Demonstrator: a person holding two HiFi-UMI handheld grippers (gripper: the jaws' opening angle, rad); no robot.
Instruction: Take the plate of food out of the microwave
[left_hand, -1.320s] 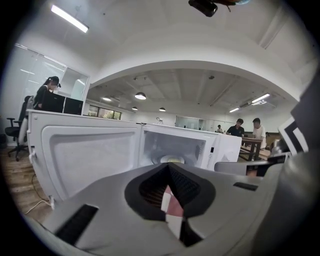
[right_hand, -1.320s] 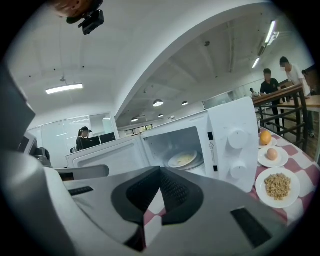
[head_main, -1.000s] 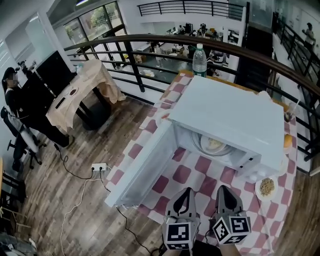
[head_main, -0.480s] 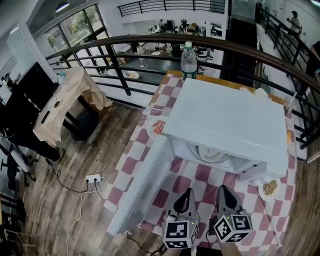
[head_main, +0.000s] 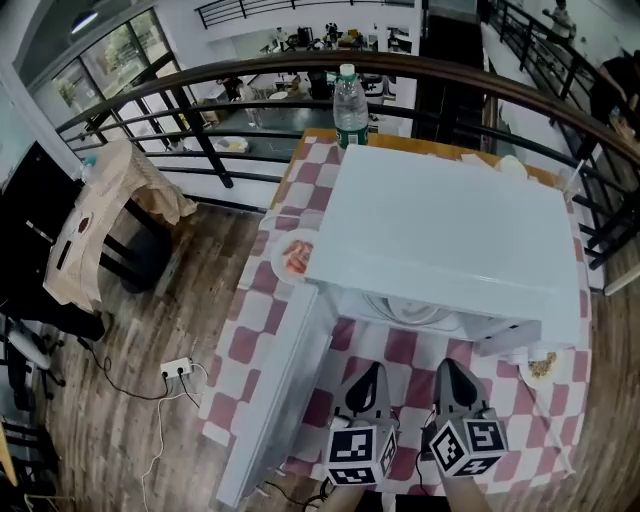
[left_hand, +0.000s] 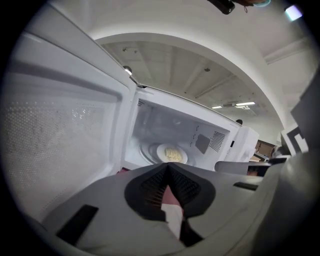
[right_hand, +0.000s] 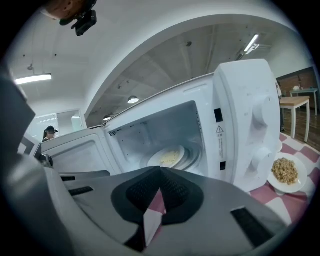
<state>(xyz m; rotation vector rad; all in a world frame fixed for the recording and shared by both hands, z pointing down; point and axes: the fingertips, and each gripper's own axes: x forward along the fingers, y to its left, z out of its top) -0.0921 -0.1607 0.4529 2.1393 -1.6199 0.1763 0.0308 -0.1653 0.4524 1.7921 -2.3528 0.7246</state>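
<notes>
The door (head_main: 272, 400) of the white microwave (head_main: 450, 230) already hangs wide open to the left, so the way into the cavity is free. That is the only step that looks done. The plate of food (left_hand: 171, 153) is not yet out: it sits on the glass turntable (right_hand: 192, 156) in the middle of the cavity floor, well inside the opening.

The left tongs (left_hand: 168, 167) and the right tongs (right_hand: 160, 172) are side by side in front of the opening, over the red-and-white checked cloth (head_main: 395, 350) of the bench, and both point at the plate. Neither touches it. Both pairs are closed with nothing between the jaws. What is left, as I judge it, is nearly everything: open the tongs, reach in, take the plate by its rim, draw it out level and set it down.

The plate is round, white and shallow, with a low heap of pale yellow food at its centre and a bare rim all round, which offers a place to grip. What the food is cannot be made out. A second small plate of brownish food (right_hand: 286, 172) stands on the cloth just beside the microwave's right side.
</notes>
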